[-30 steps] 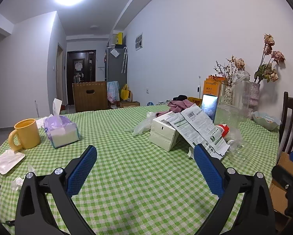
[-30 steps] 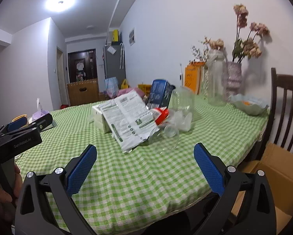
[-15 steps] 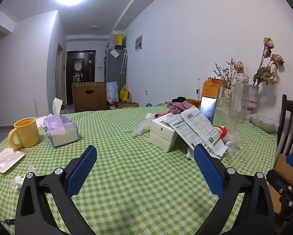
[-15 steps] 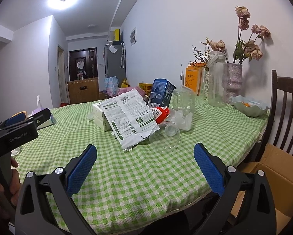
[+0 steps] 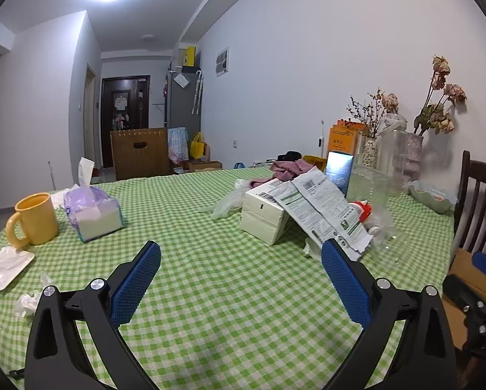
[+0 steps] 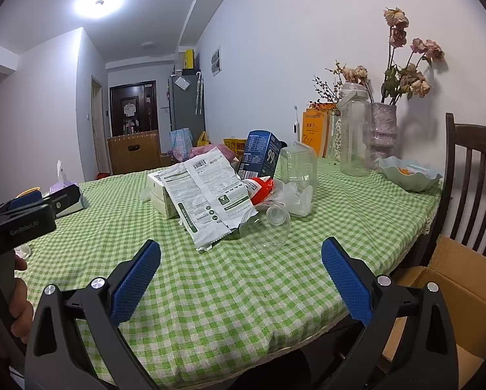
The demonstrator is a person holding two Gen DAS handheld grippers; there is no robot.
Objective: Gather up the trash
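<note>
Green-and-white checked cloth covered the table [image 5: 229, 292], which ran back toward a white wall and a dark door at the end of a hallway. Nearest the left tongs [image 5: 241, 276], whose blue-padded jaws stood wide apart with nothing between them, a small crumpled white tissue [image 5: 26, 302] lay on the cloth beside a flat white plastic wrapper [image 5: 5, 265]. Just behind those stood a yellow ceramic mug [image 5: 34, 219] and a lilac soft pack of tissues [image 5: 93, 213] with one sheet poking up.

The right tongs [image 6: 241, 276] also hung spread open and empty, above the near edge of the table. Beyond them lay the main heap of trash: a torn white printed mailing bag [image 6: 210, 198] draped over a white rectangular cardboard box [image 6: 160, 191], a clear plastic bottle on its side [image 6: 265, 227] touching the bag's lower edge, a red-and-white wrapper [image 6: 259, 188] and crumpled clear plastic film [image 6: 295, 198]. Behind them stood an empty clear plastic jar [image 6: 299, 169] and a tilted dark blue carton [image 6: 260, 157].

Farther back, a pale green wavy bowl [image 6: 408, 175] held something orange, and a tall clear lidded jug [image 6: 355, 133] stood beside a speckled vase of dried flowers [image 6: 382, 133]. An open brown cardboard box [image 6: 454, 292] sat on the floor by the dark wooden chair [image 6: 473, 175]; its inside could not be seen.
</note>
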